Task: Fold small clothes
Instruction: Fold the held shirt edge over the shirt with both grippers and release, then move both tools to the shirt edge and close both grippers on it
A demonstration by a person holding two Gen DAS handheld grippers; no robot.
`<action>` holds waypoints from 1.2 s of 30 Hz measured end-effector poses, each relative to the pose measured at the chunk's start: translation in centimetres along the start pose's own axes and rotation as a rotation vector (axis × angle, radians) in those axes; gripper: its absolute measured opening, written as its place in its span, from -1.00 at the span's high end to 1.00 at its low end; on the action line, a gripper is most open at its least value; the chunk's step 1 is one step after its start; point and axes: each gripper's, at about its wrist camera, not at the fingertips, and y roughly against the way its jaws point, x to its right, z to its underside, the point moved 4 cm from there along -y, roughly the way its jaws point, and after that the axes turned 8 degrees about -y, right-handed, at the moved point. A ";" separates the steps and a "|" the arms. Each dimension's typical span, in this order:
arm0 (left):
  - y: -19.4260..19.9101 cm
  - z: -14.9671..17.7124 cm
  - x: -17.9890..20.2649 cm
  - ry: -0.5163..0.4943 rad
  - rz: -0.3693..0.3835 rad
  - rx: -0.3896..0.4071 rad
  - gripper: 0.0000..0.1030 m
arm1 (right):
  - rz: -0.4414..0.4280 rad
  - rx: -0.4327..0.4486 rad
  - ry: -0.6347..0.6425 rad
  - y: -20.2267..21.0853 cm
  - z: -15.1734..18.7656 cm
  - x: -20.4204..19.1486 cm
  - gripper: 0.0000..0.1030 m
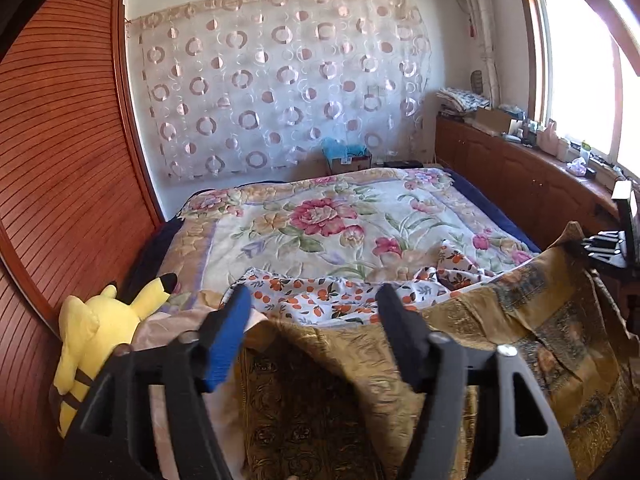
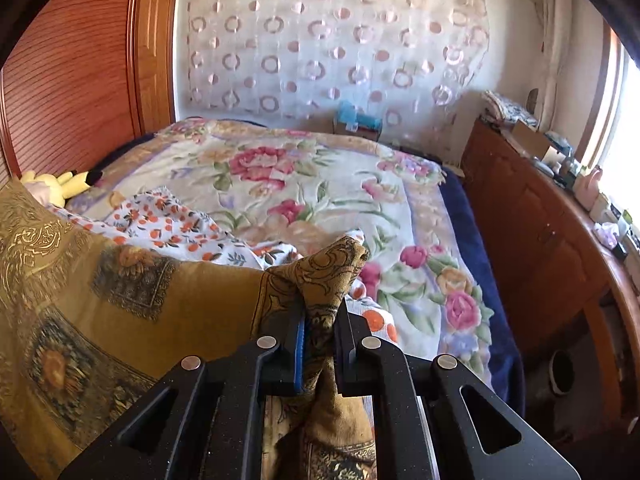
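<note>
A mustard-gold patterned cloth (image 1: 500, 320) is held up over the bed. My right gripper (image 2: 320, 312) is shut on one corner of the gold cloth (image 2: 324, 276), which bunches up between its jaws. The cloth stretches away to the left (image 2: 120, 280). My left gripper (image 1: 314, 300) is open, its fingers standing above the cloth's drooping top edge without gripping it. In the left wrist view the right gripper (image 1: 604, 244) shows at the far right, holding the raised corner. A white garment with orange fruit print (image 1: 320, 296) lies crumpled on the bed behind the cloth (image 2: 168, 220).
The bed has a floral blanket (image 1: 320, 220) over a dark blue sheet (image 2: 480, 240). A yellow plush toy (image 1: 100, 328) sits at the left by the wooden headboard (image 1: 60, 160). A wooden cabinet (image 2: 540, 220) with clutter runs along the right under the window.
</note>
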 end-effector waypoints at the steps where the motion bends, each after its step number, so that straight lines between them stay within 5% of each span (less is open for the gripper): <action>1: 0.1 0.1 0.1 -0.002 0.011 0.004 -0.56 | -0.002 0.000 -0.005 0.9 -0.3 1.1 0.80; 6: 1.1 1.2 1.9 -0.032 0.079 -0.018 -0.60 | -0.032 0.055 -0.025 2.2 0.4 1.6 0.63; 9: 1.9 2.3 3.6 -0.052 0.124 -0.050 -0.60 | -0.043 0.072 -0.026 3.6 0.5 1.4 0.27; 11: 2.3 2.9 4.5 -0.063 0.149 -0.062 -0.60 | -0.041 0.094 -0.030 5.2 0.4 1.3 -0.15; 14: 2.8 3.9 5.7 -0.084 0.158 -0.083 -0.60 | -0.046 0.110 -0.034 7.2 0.8 1.2 -0.27; 28: 7.2 8.3 9.6 -0.107 0.201 -0.127 -0.60 | -0.092 0.111 -0.062 15.0 7.5 -0.1 -0.28; 36: 7.3 10.8 9.3 -0.063 0.213 -0.155 -0.60 | -0.105 0.020 -0.070 15.9 11.3 -0.2 -0.28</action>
